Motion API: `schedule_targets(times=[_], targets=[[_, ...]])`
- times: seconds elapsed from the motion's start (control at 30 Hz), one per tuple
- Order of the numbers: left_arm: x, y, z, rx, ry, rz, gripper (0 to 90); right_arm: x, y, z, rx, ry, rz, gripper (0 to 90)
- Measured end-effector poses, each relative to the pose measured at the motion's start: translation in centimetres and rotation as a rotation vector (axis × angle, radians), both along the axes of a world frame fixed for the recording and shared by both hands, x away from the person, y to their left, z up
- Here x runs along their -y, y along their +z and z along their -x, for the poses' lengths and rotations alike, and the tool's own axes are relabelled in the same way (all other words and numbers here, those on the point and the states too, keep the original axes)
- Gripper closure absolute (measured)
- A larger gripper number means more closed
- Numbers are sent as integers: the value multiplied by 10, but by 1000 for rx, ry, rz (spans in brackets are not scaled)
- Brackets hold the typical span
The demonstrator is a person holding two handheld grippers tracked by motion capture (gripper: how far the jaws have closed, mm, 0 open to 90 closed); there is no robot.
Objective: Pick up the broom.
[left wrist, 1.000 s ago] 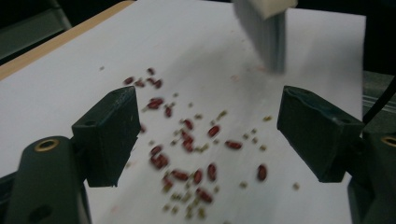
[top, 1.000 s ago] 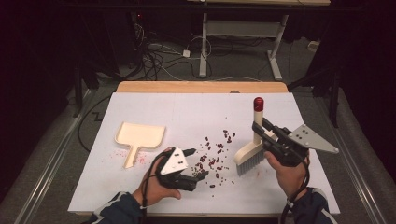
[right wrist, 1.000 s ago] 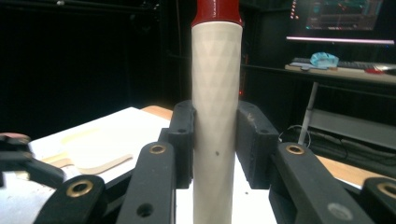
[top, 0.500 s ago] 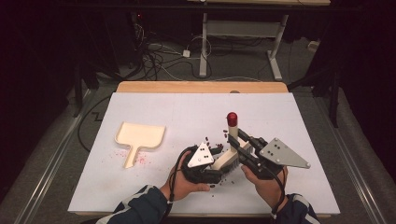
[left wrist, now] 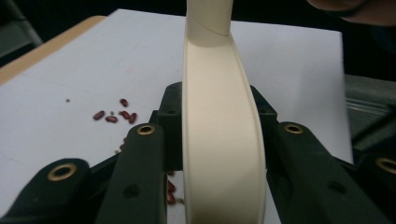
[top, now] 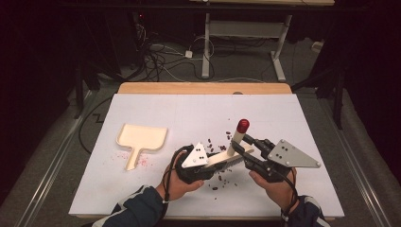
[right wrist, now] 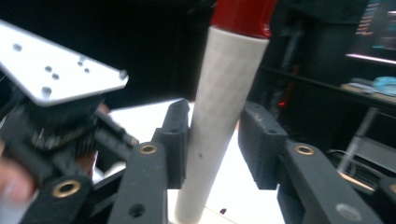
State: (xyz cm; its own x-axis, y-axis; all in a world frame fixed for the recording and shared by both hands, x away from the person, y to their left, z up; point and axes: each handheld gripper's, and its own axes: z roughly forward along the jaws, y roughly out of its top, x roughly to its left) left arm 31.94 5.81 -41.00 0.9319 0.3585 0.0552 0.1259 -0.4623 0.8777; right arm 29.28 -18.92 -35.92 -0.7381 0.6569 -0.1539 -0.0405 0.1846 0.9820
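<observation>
A cream hand brush (top: 223, 158) with a red-capped handle (top: 238, 135) is held tilted over scattered red beans (top: 213, 144) on the white table sheet. My left gripper (top: 210, 163) has just closed and is shut on the brush's cream back (left wrist: 219, 140), a pad on each side. My right gripper (top: 239, 145) stands around the handle (right wrist: 224, 116). Its jaws have just been opening: one pad touches the handle, while the other stands a little apart from it.
A cream dustpan (top: 141, 139) lies at the left of the sheet with pink dust by its handle. More beans (top: 226, 180) lie below the brush. The table's wooden far edge (top: 203, 88) borders a dark floor with cables.
Both hands came together at the middle of the table, the brush moving left with the right gripper. The left gripper took hold of the brush's back.
</observation>
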Motion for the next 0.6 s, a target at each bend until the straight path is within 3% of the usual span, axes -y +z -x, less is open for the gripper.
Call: schedule_targets(times=[0.03, 0.1, 0.17, 0.2, 0.27, 0.33, 0.37, 0.43, 0.5, 0.6], targets=[[-6, 1, 0, 0, -31, -24, 660, 2, 3, -4, -38, 60, 85, 582], [-9, 2, 0, -2, -50, -35, 660, 6, 4, -7, -53, 143, 139, 550], [-15, 2, 2, -8, -76, -44, 660, 9, 2, -13, -100, 214, 215, 495], [-21, 3, 4, -7, -105, -55, 660, 11, 0, -16, -125, 251, 234, 490], [-22, 4, 5, -7, -112, -56, 659, 11, -6, -21, -183, 331, 280, 454], [-24, 4, 7, -14, -138, -49, 659, 6, -14, -23, -212, 380, 334, 415], [-23, 5, 8, -18, -174, -55, 659, 5, -17, -24, -227, 404, 348, 409], [-20, 4, 10, -17, -202, -61, 659, -2, -26, -25, -258, 438, 397, 415], [-18, 3, 11, -21, -219, -69, 659, -7, -34, -26, -273, 480, 439, 496], [-16, 0, 11, -31, -239, -71, 657, -13, -43, -27, -302, 510, 462, 553]])
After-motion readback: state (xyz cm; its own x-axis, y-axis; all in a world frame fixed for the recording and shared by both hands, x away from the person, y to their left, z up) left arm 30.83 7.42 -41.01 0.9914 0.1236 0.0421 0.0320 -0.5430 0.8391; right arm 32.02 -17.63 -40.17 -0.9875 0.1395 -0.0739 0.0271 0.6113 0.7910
